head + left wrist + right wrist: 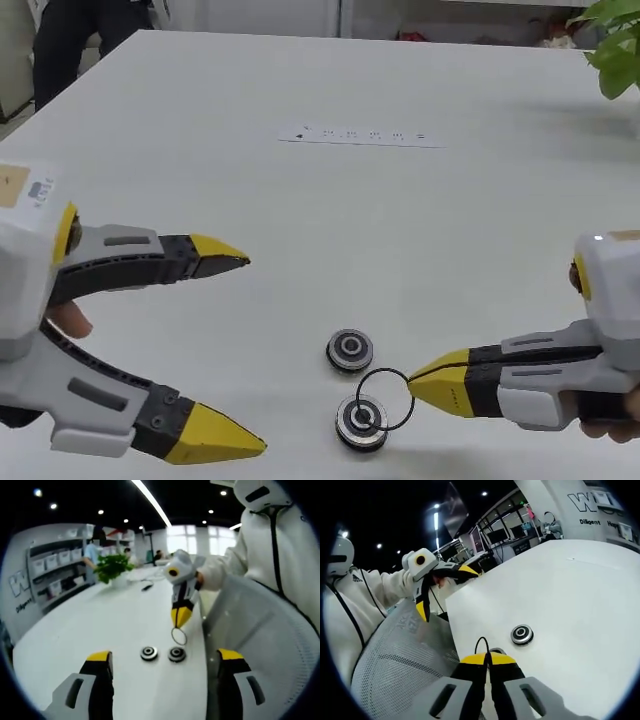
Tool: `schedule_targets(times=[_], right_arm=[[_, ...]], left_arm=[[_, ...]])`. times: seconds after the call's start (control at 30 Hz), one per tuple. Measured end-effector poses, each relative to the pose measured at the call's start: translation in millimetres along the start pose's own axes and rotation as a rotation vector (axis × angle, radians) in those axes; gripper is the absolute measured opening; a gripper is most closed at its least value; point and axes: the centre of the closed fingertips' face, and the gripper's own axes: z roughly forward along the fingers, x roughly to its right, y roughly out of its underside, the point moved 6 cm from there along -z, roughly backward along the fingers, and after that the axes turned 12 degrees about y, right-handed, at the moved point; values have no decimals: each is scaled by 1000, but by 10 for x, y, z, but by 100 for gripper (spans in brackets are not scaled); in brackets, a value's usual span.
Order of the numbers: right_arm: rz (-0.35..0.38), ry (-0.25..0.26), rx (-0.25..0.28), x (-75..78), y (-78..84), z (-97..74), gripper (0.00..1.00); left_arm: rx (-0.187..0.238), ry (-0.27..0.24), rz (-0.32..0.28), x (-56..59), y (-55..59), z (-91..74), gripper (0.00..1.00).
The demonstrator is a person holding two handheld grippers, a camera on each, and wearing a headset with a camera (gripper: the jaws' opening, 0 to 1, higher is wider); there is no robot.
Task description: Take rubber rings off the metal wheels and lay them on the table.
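Right gripper (415, 383), jaws shut on a thin black rubber ring (384, 371), hangs over the nearer silver metal wheel (361, 421), close to the white table (300, 200) edge. Left of that wheel the left gripper (253, 353) gapes wide, empty; bare tabletop beyond.

White table (300, 200), wall shelves (54, 566), ceiling strip light (152, 506).

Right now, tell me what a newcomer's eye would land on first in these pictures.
Low on the right of the head view, the right gripper is shut on a thin black rubber ring. The ring hangs from its yellow tips over the nearer metal wheel, with a second wheel just beyond. At the left, the left gripper gapes wide open above the white table, holding nothing.
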Motion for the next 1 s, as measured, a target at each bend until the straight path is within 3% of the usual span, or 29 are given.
schedule_targets(times=[0.2, 0.47, 0.77, 1.0], right_arm=[[-21, -8, -3, -49, -82, -12, 0], [-34, -19, 2, -97, -161, -1, 0], [-53, -41, -10, -174, -234, 38, 0], [-67, -57, -21, -224, -294, 61, 0]], left_arm=[[1, -53, -27, 22, 95, -189, 87], [-20, -110, -61, 132, 308, -372, 88], [24, -174, -106, 199, 415, -472, 89], [12, -190, -116, 222, 470, -540, 91]])
